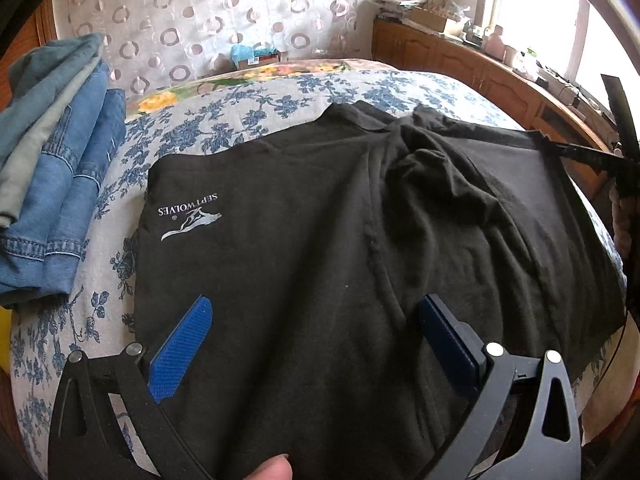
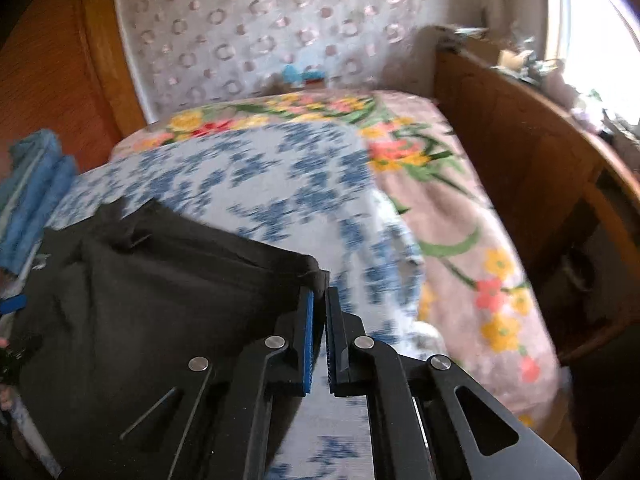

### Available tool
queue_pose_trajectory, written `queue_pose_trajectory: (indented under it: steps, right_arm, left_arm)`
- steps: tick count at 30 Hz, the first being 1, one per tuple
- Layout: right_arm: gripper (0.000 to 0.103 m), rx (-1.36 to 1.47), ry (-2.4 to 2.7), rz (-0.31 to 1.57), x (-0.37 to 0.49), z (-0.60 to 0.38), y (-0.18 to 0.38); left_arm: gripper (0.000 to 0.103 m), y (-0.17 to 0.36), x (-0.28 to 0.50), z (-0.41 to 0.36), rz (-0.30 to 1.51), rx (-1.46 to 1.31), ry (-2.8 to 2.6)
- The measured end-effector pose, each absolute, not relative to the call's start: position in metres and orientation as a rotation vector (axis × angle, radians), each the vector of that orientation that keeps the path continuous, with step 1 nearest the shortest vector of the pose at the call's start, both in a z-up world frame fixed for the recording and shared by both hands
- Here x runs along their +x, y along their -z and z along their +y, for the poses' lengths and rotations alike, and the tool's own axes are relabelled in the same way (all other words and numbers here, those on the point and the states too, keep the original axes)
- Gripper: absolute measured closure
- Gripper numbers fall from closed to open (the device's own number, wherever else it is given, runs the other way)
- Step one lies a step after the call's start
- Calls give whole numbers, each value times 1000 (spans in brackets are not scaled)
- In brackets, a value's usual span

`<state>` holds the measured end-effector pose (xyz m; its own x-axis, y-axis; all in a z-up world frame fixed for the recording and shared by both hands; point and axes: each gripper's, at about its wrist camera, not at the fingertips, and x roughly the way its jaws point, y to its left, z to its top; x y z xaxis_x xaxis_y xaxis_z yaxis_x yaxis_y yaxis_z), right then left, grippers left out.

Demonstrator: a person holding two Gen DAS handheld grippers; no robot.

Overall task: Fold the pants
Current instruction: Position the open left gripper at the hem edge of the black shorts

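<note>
The left gripper [image 1: 316,320] hangs spread wide over the black pants [image 1: 320,240] lying on the blue flowered bed sheet [image 1: 260,108], while the right gripper [image 2: 320,300] pinches the pants' far corner.

The pants [image 1: 320,240] lie spread on the bed [image 1: 224,116], taking up its near part. To their left, at the bed's edge, sits a pile of folded clothes [image 1: 56,184]. The left hand-held gripper [image 1: 316,320] hangs over the pants' near end; the right hand-held gripper [image 2: 319,300] pinches their right corner. A cabinet [image 1: 460,64] runs along the bed's right side under the window [image 1: 560,8].
</note>
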<state>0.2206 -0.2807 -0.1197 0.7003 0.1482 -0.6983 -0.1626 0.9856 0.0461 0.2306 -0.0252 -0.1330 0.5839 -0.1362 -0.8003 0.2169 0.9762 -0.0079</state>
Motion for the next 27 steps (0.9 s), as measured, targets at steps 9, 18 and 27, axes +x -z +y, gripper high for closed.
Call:
queue_pose_trajectory:
  steps: [9,18,27]
  right_arm:
    - [80,-31,-164,765,213,-282,108]
    - [59,-67,-275,750,179,-254,109]
    - [59,-178,-388,828,169,-224,134]
  left_arm:
    - [0,133,231,-26,923,98,204]
    - [0,133,231,-27,923,98,205]
    - [0,134,232,-26,923,102,207]
